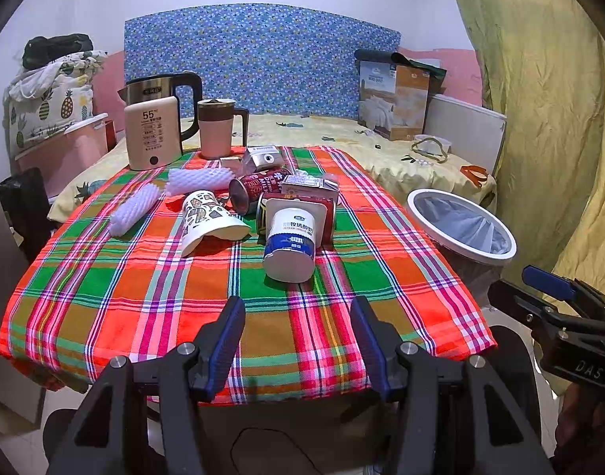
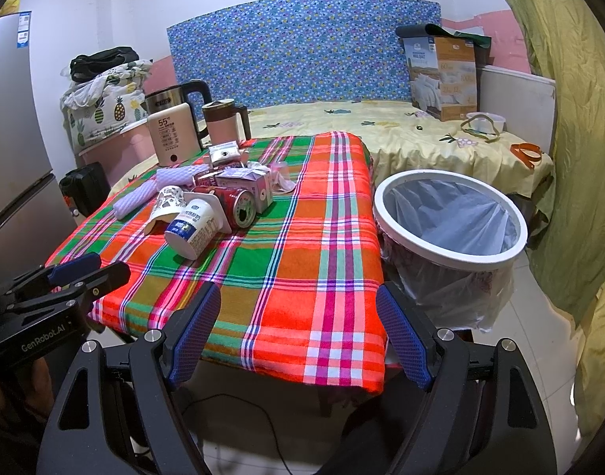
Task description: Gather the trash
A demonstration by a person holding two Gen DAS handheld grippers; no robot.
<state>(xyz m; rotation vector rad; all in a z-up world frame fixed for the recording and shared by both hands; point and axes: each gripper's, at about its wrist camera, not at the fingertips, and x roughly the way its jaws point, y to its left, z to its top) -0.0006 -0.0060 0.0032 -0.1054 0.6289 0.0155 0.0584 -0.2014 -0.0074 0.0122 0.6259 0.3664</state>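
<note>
Jaws: left gripper (image 1: 298, 336) spread wide, empty, over the near table edge; right gripper (image 2: 298, 336) likewise spread, empty, by the near right corner.
Table: plaid tablecloth (image 1: 144, 289).
Trash: clustered mid-table, toward the far side: yogurt cup (image 1: 289, 247) on its side, paper cup (image 1: 207, 219) tipped over, red can (image 1: 258, 190) lying down, small carton (image 1: 310, 186), two foam sleeves (image 1: 134, 209).
Bin: white-rimmed trash bin (image 2: 450, 217) with a liner, on the floor just beside the table's right edge.
Background: kettle (image 1: 156, 122), pink jug (image 1: 219, 126) at the far left corner.
</note>
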